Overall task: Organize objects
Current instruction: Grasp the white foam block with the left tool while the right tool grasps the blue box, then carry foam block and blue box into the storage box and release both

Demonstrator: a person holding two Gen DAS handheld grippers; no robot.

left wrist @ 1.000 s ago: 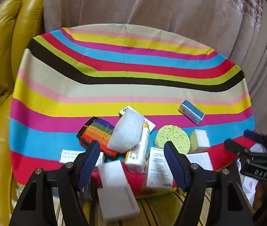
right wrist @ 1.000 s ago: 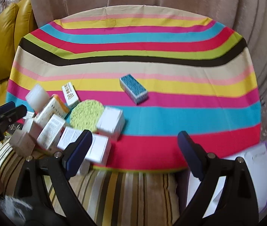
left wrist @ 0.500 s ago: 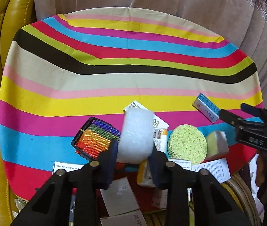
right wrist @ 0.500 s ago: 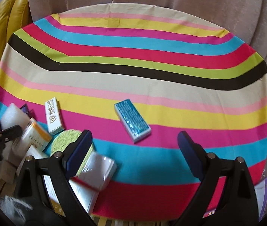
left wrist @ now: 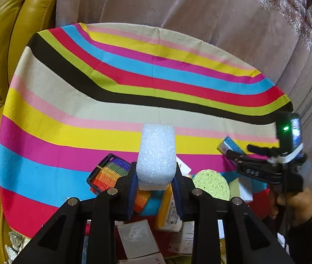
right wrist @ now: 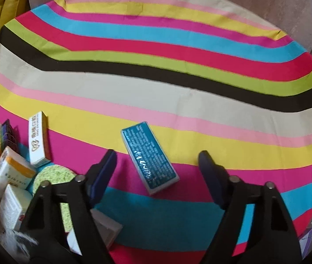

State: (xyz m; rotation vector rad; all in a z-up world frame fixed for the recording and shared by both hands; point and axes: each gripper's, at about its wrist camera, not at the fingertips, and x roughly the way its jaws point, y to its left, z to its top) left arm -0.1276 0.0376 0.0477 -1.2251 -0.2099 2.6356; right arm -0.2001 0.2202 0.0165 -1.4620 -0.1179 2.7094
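Currently the left hand-held gripper point(left wrist: 155, 182) pinches a white foam block point(left wrist: 157, 154) by its lower end, raised clear of the clutter at the near edge of the striped cloth-covered surface point(left wrist: 112, 101). Block stands upright, most of its length above the pads.

Right hand-held gripper point(right wrist: 156, 171) spread wide, holding nothing, hovering over a teal rectangular box point(right wrist: 149, 158) that lies alone on the magenta and yellow stripes, between the fingers in view but seemingly not touched.

Clutter near left: rainbow-coloured comb pack point(left wrist: 105, 173), round yellow-green sponge point(left wrist: 211, 184), orange-and-white carton point(right wrist: 13, 171), long white box with printed logo point(right wrist: 38, 140), other small white boxes crowding the near edge.

Risks, as judged:
- Foam is soft and gripped low; a quick swing could let it tip or slip out of the pads.
- Squeezing harder would crush it rather than secure it.
- Lowering the right fingers off-centre could shove the teal box sideways, since it lies at an angle to them.
- Both tools work close together near the pile; a collision could knock boxes off the near edge.
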